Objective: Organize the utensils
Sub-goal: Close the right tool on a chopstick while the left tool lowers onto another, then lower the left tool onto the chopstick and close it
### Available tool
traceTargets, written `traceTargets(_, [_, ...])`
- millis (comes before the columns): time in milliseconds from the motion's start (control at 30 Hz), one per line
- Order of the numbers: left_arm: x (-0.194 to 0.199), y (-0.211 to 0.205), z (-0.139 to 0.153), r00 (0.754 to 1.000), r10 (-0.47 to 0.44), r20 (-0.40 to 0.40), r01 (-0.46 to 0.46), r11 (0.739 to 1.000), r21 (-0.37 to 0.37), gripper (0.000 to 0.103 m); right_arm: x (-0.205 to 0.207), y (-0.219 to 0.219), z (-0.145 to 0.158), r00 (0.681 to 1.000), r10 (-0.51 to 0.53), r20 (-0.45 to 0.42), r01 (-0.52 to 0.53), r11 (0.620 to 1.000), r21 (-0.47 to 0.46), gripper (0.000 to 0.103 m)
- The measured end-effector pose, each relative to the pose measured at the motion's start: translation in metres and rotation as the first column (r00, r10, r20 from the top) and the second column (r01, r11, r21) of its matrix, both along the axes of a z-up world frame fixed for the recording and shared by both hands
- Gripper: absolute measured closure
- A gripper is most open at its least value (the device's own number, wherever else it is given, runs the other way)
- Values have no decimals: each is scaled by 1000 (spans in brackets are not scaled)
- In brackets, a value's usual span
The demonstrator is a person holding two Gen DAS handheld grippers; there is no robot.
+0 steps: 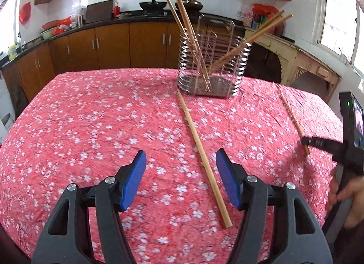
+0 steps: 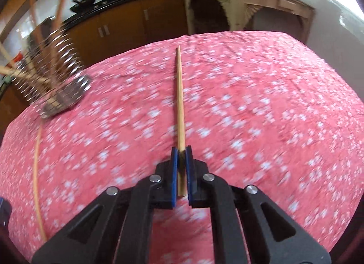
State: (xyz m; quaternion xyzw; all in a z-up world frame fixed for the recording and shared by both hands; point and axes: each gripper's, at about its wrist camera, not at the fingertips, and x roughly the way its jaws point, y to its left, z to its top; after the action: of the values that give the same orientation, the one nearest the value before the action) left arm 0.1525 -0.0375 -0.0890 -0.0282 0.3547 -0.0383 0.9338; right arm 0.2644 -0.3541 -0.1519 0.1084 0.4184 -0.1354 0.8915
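Chopsticks, four in the wire holder (image 1: 211, 66); right gripper (image 2: 181, 152) clamps a fifth (image 2: 179, 95), left gripper (image 1: 180, 173) gapes over the sixth (image 1: 200, 148) beside the holder.

The tablecloth (image 1: 91, 116) is coral pink, scattered with small white blossoms. The chopsticks, both the one lying loose (image 1: 202, 157) and those leaning in the silver wire utensil holder (image 1: 211, 68), are pale tan wood, as is the chopstick (image 2: 179, 109) in the right wrist view. Both grippers are black with bright blue pads (image 1: 134, 180), and the kitchen cabinets (image 1: 109, 43) behind are warm brown under a black countertop (image 1: 68, 28).
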Motion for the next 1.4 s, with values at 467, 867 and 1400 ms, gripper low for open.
traceTargets(467, [4,-26,-22,995,-17,-95,20,999,30,43,-2,-31,-5,996,-79,34,79,997,-11,95])
traceTargets(867, [9,-32,-33,988,31,-148,-26,999,39,53,-4,-31,-4,996,-80,39,80,997,6,95])
traceTargets(1400, [52,29,-34,980,94,-175,-68,986,150,96,-5,-35,-5,996,-80,47,78,996,32,95])
